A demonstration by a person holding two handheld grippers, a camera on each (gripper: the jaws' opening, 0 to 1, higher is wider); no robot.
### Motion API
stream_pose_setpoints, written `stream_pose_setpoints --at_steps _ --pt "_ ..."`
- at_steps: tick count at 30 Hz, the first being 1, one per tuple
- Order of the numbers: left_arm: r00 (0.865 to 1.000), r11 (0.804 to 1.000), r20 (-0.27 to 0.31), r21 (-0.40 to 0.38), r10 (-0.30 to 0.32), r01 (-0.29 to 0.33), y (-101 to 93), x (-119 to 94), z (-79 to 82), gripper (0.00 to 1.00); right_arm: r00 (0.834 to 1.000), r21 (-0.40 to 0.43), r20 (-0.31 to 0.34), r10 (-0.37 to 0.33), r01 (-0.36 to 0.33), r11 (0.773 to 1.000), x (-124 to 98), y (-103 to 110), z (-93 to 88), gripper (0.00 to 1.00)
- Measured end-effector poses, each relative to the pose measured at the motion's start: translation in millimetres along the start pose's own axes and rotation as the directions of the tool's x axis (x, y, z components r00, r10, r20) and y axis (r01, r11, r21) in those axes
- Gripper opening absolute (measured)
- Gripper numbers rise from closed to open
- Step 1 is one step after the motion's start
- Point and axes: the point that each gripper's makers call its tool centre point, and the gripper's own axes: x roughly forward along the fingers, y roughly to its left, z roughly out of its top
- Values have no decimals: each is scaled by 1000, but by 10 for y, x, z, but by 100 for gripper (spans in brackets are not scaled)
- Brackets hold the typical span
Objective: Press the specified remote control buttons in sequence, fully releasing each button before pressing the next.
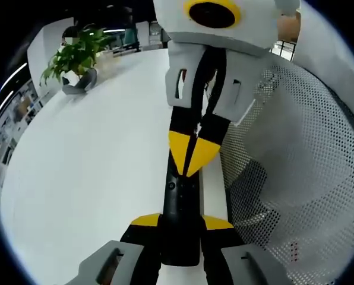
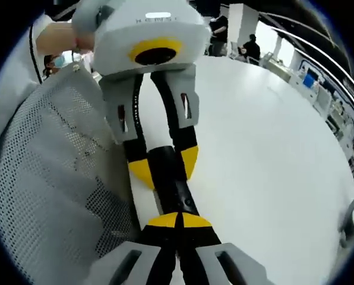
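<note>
A slim black remote (image 1: 180, 199) is held just above the white table's edge, and small buttons show on its top face. My left gripper (image 1: 180, 222) is shut on the remote's near end, one yellow tip on each side. My right gripper (image 1: 192, 155) comes in from the top of the left gripper view. Its yellow tips are together and rest on the remote's upper face. In the right gripper view, my right gripper (image 2: 180, 221) has its shut tips on the remote (image 2: 178, 193). Beyond it, the left gripper (image 2: 165, 165) clamps the remote's far part.
The round white table (image 1: 88, 172) stretches away. A potted plant (image 1: 76, 56) stands near its far edge. A grey mesh chair back (image 1: 296, 178) sits close beside the grippers, also seen as the mesh chair back (image 2: 52, 172). People (image 2: 248, 44) stand in the background.
</note>
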Motion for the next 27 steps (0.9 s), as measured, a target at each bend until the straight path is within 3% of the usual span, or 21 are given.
stream_pose_setpoints --at_steps 2,4,7,8,16,22,25,27 --pt "1000 1000 2 -3 3 -3 -1 1 -1 25 999 -79 31 -28 31 996 -20 18 99 0" --pt "1000 1000 5 -5 4 -4 -2 2 -1 25 1000 -120 -6 -13 12 993 20 78 66 0" --pt "1000 1000 7 -6 1 -1 -1 4 0 25 998 -146 -61 2 -10 989 119 119 -40 0" --pt "1000 1000 7 -3 -1 1 -1 3 0 25 1000 -160 -22 9 -12 987 106 127 40 0" --pt "1000 1000 4 2 2 -2 -6 -3 -2 25 996 -209 -89 -19 0 978 144 141 9 0" --pt "1000 1000 1 10 -2 2 -5 -2 -2 25 996 -179 -80 -38 23 984 145 131 10 0" --pt "1000 1000 0 9 -4 4 -3 -2 -1 25 996 -211 -70 -58 42 977 145 141 7 0" --pt "1000 1000 0 10 -3 3 -4 -4 1 25 996 -272 -41 -84 70 960 135 141 15 0"
